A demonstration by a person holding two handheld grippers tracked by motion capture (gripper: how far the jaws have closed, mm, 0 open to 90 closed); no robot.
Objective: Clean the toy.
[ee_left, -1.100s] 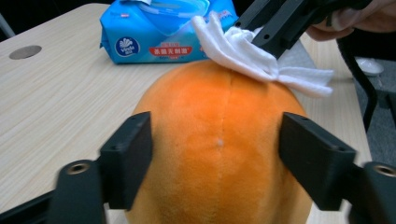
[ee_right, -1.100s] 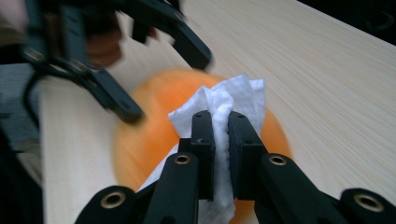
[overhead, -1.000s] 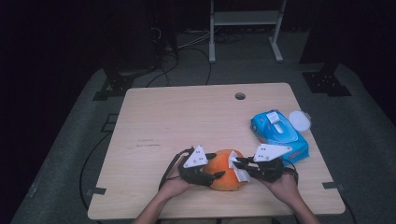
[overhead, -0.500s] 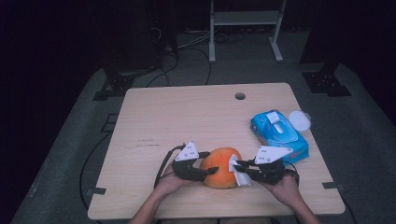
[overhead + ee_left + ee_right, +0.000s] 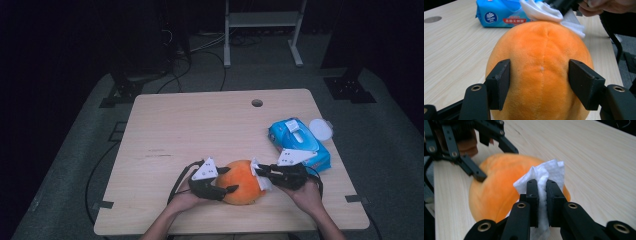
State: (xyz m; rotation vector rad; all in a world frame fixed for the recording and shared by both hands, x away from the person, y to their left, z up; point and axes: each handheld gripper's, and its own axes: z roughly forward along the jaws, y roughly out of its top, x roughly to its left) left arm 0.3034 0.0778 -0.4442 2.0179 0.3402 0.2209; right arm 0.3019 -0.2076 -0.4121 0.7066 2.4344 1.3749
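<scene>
— Where is the orange plush ball (image 5: 243, 182) held?
— Left of the blue wipes pack (image 5: 298, 143), between the left gripper (image 5: 539, 83) fingers; a white wipe (image 5: 543, 180) is pinched by the right gripper (image 5: 541, 195).
— Risk?
— If pressed hard, the ball could be rolled loose.

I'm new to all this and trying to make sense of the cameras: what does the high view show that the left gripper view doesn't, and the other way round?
High view alone: the whole table with its hole, a white round lid and the dark floor around.

Left gripper view alone: close up, the left hand-held gripper with its jaws pressed on both flanks of the orange plush toy, and the toy's centre seam.

Both: the toy, the blue wipes pack, and the white wipe that the right hand-held gripper holds against the toy.
</scene>
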